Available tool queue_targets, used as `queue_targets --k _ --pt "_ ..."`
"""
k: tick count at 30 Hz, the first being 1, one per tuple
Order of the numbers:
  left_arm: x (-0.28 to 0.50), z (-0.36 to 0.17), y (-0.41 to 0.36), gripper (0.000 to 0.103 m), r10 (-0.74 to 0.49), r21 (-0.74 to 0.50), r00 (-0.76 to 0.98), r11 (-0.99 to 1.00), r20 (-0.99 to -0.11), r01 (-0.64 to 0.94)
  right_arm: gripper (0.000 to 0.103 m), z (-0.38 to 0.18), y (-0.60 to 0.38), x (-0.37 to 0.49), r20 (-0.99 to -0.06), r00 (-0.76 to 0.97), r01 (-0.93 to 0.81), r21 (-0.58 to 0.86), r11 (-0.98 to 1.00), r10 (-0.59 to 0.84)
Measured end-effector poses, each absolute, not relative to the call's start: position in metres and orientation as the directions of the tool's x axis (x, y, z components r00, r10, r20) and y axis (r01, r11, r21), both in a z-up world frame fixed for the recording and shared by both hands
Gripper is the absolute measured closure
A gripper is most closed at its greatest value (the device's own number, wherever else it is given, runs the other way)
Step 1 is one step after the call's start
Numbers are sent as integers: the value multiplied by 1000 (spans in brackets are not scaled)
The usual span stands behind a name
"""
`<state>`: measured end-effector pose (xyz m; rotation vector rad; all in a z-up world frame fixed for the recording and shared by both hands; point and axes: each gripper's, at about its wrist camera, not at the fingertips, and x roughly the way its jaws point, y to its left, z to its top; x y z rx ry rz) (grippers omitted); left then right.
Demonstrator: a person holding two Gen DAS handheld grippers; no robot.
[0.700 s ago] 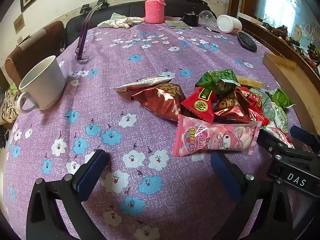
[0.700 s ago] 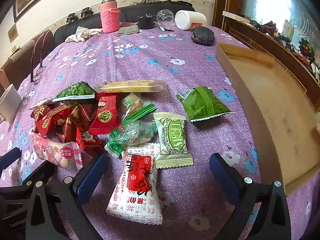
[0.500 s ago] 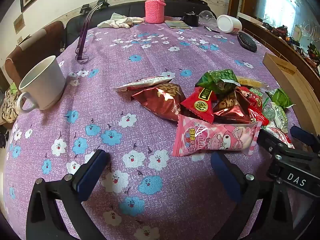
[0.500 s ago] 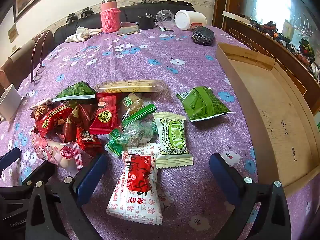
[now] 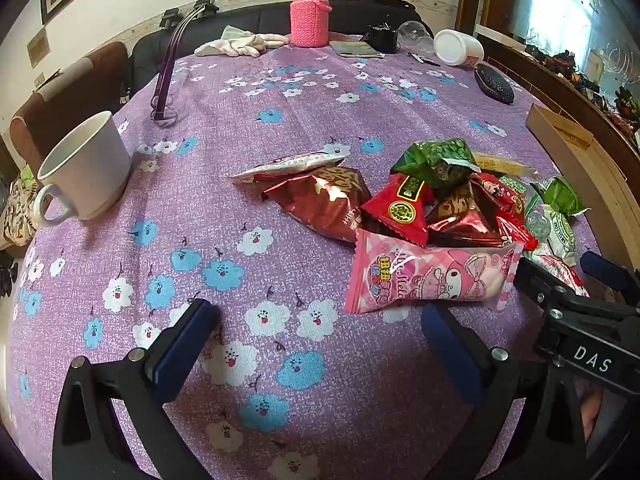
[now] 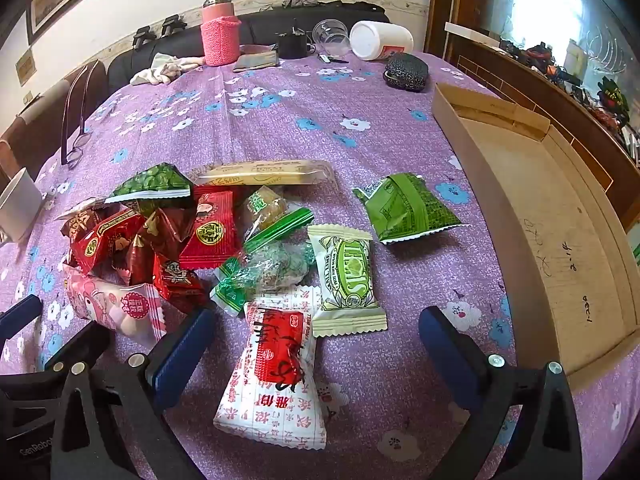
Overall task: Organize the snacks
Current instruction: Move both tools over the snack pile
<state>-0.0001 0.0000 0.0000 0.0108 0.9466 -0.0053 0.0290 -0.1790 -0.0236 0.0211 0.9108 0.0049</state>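
Several snack packets lie heaped on the purple flowered tablecloth. My left gripper (image 5: 316, 320) hangs open over bare cloth, with a pink cartoon packet (image 5: 428, 276) just beyond its right finger and a dark red foil bag (image 5: 324, 204) farther out. My right gripper (image 6: 316, 328) is open too, straddling a white-and-red packet (image 6: 276, 372); its pads do not touch it. A cream-and-green packet (image 6: 348, 276), a green pouch (image 6: 404, 208), red packets (image 6: 212, 228) and a long yellow bar (image 6: 264, 172) lie beyond. A shallow wooden tray (image 6: 496, 208) stands empty at the right.
A white mug (image 5: 84, 168) sits at the left. Far across the table are a pink knitted bottle (image 5: 310, 12), purple glasses (image 5: 164, 76), a cloth (image 5: 236, 44), a white jar (image 6: 380, 40) and a dark pouch (image 6: 406, 72). A sofa lines the far edge.
The scene holds still in both views; only something pale at the right edge of the tray in the oldest right wrist frame is gone.
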Motion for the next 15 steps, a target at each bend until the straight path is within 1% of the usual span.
queue_targets --k 3,5,7,8,9,11,12,13,15 --pt "0 0 0 0 -2 5 584 1000 -812 11 0 -22 -181 29 -806 588 -85 22 996 68" --pt "-1 0 0 0 -10 -1 580 1000 -815 15 0 -21 -186 25 -815 565 -175 32 984 127" --pt "-2 3 0 0 -28 -19 580 1000 -814 22 0 -21 -191 17 -812 557 -211 63 975 173" --pt "-3 2 3 0 -50 -44 583 999 -811 25 0 -20 -197 13 -803 557 -219 101 970 210" --pt "-5 5 8 0 -93 -96 584 995 -806 25 0 -18 -204 10 -798 549 -225 146 963 249" --pt "-12 12 23 0 -226 -248 587 968 -777 44 0 -14 -204 4 -791 532 -247 196 949 302" --pt "-14 14 30 0 -297 -331 589 942 -752 52 0 -8 -207 0 -780 534 -266 211 941 326" --pt "-18 22 44 0 -391 -456 598 889 -699 48 0 1 -211 -6 -758 557 -282 210 936 338" --pt "-24 43 57 0 -412 -518 635 855 -653 22 0 19 -216 -16 -712 602 -310 210 927 362"
